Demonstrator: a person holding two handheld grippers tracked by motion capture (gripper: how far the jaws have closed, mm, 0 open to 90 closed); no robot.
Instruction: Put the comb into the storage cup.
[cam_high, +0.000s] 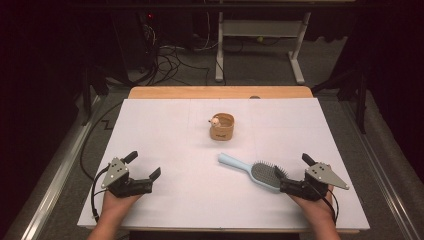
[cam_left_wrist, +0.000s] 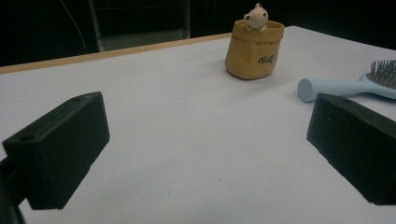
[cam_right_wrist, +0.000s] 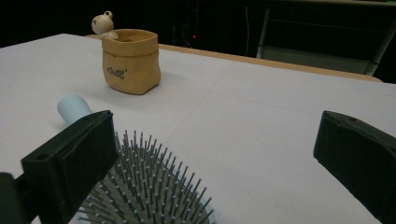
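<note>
High view: a white sheet is covering the table, and 2 hands are coming in from the bottom edge, each gripping a tool. The left gripper is sitting low near the front left of the sheet with its jaws spread wide and nothing between them. The right gripper is resting near the front right, jaws likewise gaping and empty, its inner jaw just beside the head of the brush. The brush is lying flat, bristles up, handle pointing toward the middle of the table. The pot, a tan bag-shaped cup with a small figure on its rim, is standing upright beyond it, well apart from both tools.

Left gripper view: both black jaws are standing far apart over bare sheet. The pot is standing ahead and the brush is lying off to the right, untouched.

Right gripper view: the bristles of the brush are lying right behind the left-hand jaw, partly hidden by it; the other jaw is well clear. The pot is standing farther off.

Judging from this, nothing is done yet: the brush is not grasped and is lying apart from the pot. Closing on it, lifting it, and probably standing it in the pot all seem to be remaining.
</note>
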